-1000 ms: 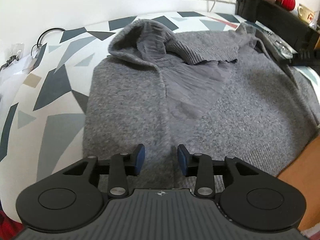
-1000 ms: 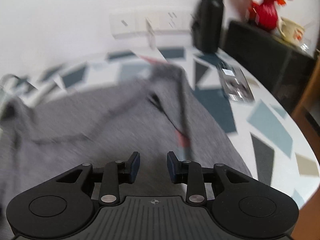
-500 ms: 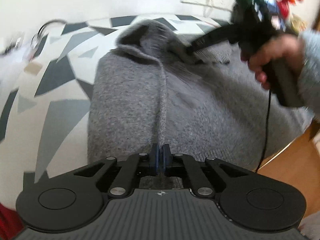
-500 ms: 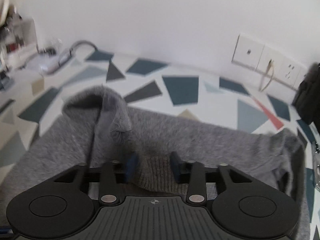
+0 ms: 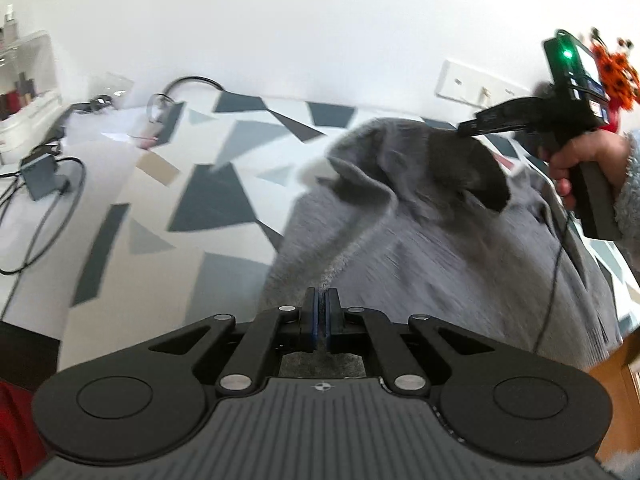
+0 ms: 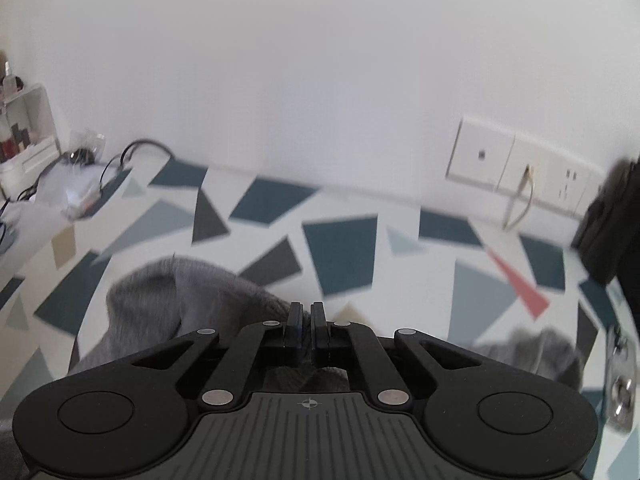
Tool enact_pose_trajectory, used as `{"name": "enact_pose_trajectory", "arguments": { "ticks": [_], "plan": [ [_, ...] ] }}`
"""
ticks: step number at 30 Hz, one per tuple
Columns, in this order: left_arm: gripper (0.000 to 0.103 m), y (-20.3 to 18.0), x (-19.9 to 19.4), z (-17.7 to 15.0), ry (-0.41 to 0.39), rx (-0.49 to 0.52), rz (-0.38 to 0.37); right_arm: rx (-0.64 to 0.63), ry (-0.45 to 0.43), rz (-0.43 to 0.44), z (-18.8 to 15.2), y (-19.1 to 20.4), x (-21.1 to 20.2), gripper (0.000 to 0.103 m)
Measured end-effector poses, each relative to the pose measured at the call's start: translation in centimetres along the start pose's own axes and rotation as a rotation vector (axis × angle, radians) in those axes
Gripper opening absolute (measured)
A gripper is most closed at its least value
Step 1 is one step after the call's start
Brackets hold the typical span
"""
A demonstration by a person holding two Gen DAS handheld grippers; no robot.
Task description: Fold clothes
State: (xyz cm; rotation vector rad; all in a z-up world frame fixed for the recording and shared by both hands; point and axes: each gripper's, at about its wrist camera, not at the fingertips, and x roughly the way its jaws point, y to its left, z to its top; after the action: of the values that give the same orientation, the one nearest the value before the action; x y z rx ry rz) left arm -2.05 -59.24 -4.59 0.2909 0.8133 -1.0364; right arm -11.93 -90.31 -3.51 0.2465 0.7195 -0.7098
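A grey knitted sweater (image 5: pixel 460 256) lies on a table covered with a white cloth with grey and blue triangles (image 5: pixel 208 200). My left gripper (image 5: pixel 321 312) is shut on the sweater's near folded edge, which runs taut from the jaws. My right gripper (image 6: pixel 306 322) is shut on the sweater's far part near the collar and holds it lifted; it also shows in the left wrist view (image 5: pixel 464 127), pinching the raised fabric. In the right wrist view the grey fabric (image 6: pixel 160 304) hangs below and left of the jaws.
Wall sockets with a plugged cable (image 6: pixel 520 172) are on the back wall. Cables and a small black box (image 5: pixel 40 176) lie at the table's left end, beside a white organiser (image 6: pixel 28 132). A dark object (image 6: pixel 612 232) stands at the right. The wooden floor (image 5: pixel 616 384) shows past the table's right edge.
Both grippers went from open to shut on the sweater. The right gripper moved to the collar area and has lifted the fabric; the left has raised its edge too.
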Motion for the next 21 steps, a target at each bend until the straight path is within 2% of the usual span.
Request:
{"name": "enact_pose_trajectory", "arguments": {
  "ticks": [7,13,17,21],
  "plan": [
    [0.003,3.1,0.2,4.7,-0.088,-0.084,0.083,-0.078,-0.062,-0.019,4.6,0.2,2.2,0.002],
    [0.003,4.5,2.7,9.2,-0.154,-0.137,0.209,-0.119,-0.058,0.001,7.3,0.2,7.5,0.002],
    [0.003,5.3,6.2,11.5,-0.121,-0.115,0.285,-0.11,-0.025,0.022,8.6,-0.8,12.8,0.002],
    [0.003,7.4,9.8,12.7,-0.099,-0.16,0.402,-0.097,-0.022,0.02,9.4,-1.7,17.3,0.0]
  ]
}}
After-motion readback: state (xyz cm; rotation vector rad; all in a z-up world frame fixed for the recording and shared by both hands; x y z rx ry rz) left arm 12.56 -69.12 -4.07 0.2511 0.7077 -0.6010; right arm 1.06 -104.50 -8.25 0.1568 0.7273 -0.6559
